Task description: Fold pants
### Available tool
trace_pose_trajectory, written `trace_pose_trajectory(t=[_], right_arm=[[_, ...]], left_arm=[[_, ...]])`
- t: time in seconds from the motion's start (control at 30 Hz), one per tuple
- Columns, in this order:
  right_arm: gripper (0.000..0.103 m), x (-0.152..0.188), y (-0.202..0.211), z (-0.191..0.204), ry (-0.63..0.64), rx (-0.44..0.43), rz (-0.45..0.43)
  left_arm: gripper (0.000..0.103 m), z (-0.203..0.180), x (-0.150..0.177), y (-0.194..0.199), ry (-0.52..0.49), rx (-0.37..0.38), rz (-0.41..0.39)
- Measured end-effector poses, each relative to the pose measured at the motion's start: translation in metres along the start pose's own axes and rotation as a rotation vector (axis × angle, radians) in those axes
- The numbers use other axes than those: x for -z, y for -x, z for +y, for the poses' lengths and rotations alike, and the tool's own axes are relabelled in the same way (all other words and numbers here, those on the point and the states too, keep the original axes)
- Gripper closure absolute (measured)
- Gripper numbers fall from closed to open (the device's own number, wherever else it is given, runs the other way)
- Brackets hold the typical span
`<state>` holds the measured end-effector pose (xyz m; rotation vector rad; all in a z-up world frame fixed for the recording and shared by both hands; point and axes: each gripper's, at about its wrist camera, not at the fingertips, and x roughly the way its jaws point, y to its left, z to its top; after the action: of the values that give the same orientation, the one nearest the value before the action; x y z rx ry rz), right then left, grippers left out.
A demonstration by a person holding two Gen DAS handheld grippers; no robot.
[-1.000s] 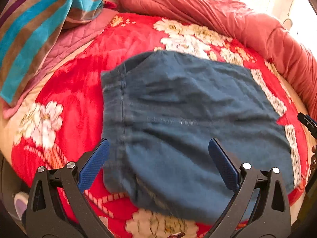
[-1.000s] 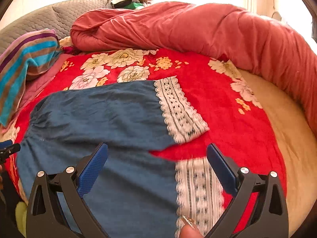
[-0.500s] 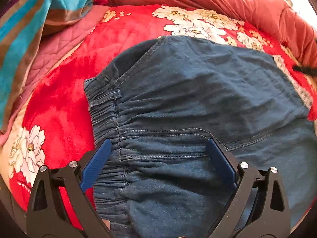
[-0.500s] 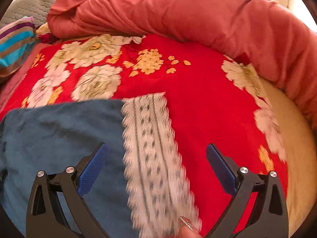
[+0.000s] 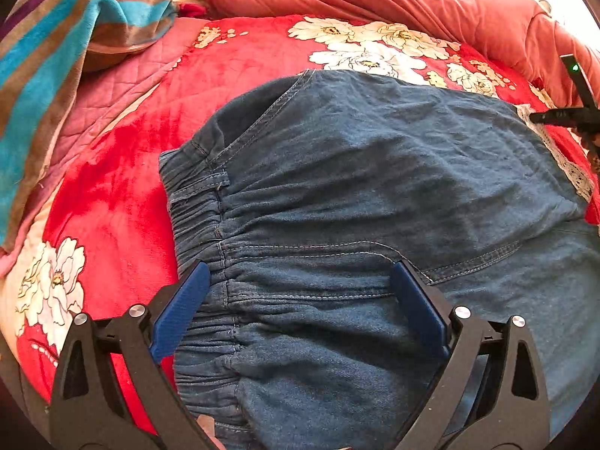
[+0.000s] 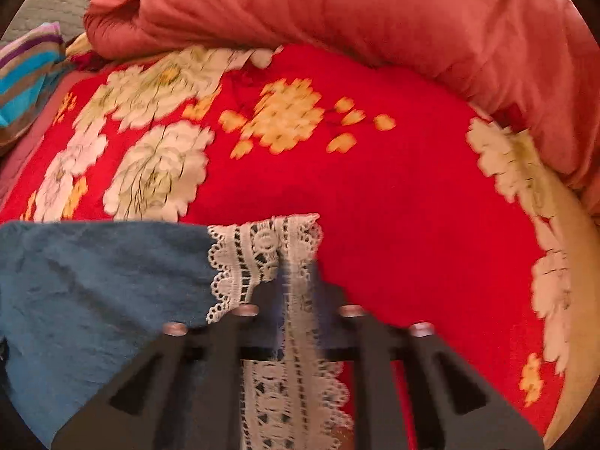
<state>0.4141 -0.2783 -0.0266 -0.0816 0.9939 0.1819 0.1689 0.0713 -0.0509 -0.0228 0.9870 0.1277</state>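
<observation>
On the red floral blanket (image 5: pixel 123 195) lie the blue pants (image 5: pixel 375 195), waistband toward the left gripper (image 5: pixel 300 292), whose jaws stand spread wide above that band. At the lace cuff (image 6: pixel 262 255), the right gripper (image 6: pixel 296 281) is clenched on the lace.

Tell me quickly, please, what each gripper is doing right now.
Left gripper: open, straddling the waistband of the pants.
Right gripper: shut on the lace hem.
</observation>
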Motion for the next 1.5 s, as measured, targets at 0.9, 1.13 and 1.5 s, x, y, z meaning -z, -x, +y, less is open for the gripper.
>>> trace_pose_trajectory(t=[0.9,1.13,1.5], right_arm=[[0.024,0.081,0.072,0.162,0.386,-0.259,-0.040],[0.022,0.094,0.036,0.171,0.350,-0.186,0.104],[0.022,0.044,0.080,0.214,0.436,-0.274,-0.103]], left_arm=[[0.012,0.012,0.006,0.015,0.057,0.068,-0.008],[0.012,0.020,0.013,0.017,0.056,0.065,-0.008],[0.010,0.065,-0.023,0.041,0.121,0.031,-0.113]])
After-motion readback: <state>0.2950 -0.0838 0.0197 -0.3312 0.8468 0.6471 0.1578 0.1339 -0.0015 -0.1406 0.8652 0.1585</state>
